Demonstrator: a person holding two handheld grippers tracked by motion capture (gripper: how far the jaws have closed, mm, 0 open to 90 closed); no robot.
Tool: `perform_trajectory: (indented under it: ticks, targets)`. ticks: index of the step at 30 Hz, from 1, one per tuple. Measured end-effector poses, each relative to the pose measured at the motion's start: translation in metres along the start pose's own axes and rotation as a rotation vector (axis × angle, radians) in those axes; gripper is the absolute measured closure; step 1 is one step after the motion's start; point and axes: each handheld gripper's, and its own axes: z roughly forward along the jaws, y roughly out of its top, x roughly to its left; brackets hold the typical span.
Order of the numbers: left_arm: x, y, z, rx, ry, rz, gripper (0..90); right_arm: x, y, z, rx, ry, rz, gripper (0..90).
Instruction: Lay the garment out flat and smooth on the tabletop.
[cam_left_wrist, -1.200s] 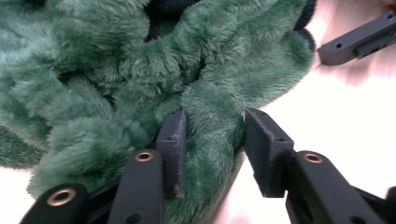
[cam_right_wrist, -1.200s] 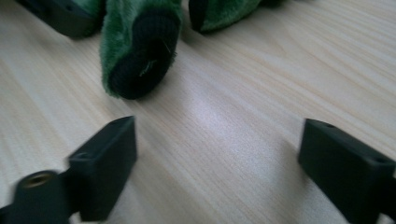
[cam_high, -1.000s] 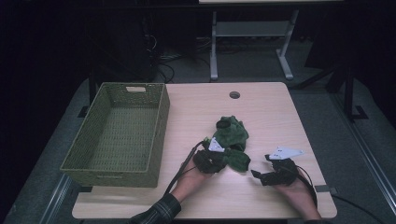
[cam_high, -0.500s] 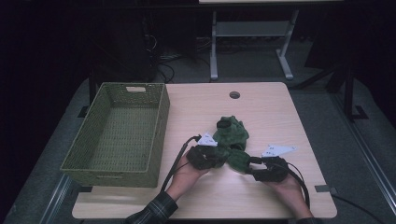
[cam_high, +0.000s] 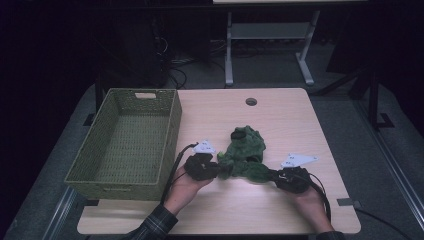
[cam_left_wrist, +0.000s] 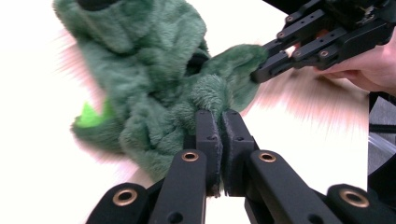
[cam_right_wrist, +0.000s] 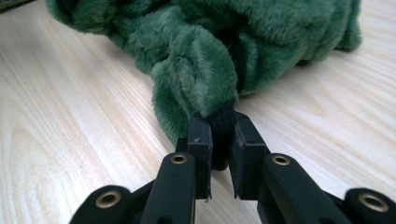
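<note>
- The green plush garment (cam_high: 245, 155) lies crumpled on the bench (cam_high: 280, 115), stretched between the two sets of fingers, its bulk just beyond them.
- The left gripper (cam_high: 216, 169) has its fingers (cam_left_wrist: 208, 135) together on a fuzzy fold at the garment's near left edge; the pile bulges right above the tips in the left gripper view.
- The right gripper (cam_high: 272, 175) has just been closing, and its fingers (cam_right_wrist: 200, 140) are clamped on a dark cuff at the garment's right end, with the green sleeve bunched straight ahead of the tips.
- In the left gripper view, the right gripper (cam_left_wrist: 261, 72) pinches the far flap of the plush, beyond and to the right of the left fingers.
- A woven green basket (cam_high: 172, 130) stands on the bench well to the left of the left fingers.
</note>
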Motion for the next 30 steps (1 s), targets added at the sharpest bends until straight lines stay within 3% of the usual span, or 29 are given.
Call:
perform_trajectory:
  ticks: [6,7,8,14,16,21,25,30]
  targets:
    - [0.007,-0.009,-0.006,0.018,0.036,-0.021,87.1,-0.007,-0.004,-0.016,0.002,-0.044,-0.006,80.4]
    - [0.008,-0.010,-0.005,0.028,0.048,-0.010,87.1,-0.009,-0.005,-0.019,0.001,-0.049,-0.004,80.4]
    - [0.009,-0.012,-0.004,0.044,0.059,-0.012,87.0,-0.012,-0.009,-0.024,0.000,-0.054,0.018,80.4]
    - [0.015,-0.020,0.008,0.123,0.105,-0.036,86.2,-0.017,-0.018,-0.034,0.022,-0.054,0.038,80.5]
    - [0.015,-0.021,0.009,0.142,0.153,-0.032,81.3,-0.019,-0.020,-0.034,0.032,-0.056,0.048,80.3]
    - [0.007,-0.011,-0.006,0.079,0.173,-0.016,70.5,-0.020,-0.020,-0.037,0.037,-0.097,0.044,71.5]
    - [-0.003,-0.005,-0.014,0.038,0.159,-0.006,70.5,-0.016,-0.018,-0.044,0.020,-0.156,0.024,59.2]
    - [-0.018,-0.001,-0.009,0.035,0.088,0.011,75.4,-0.017,-0.017,-0.053,-0.030,-0.168,0.029,59.2]
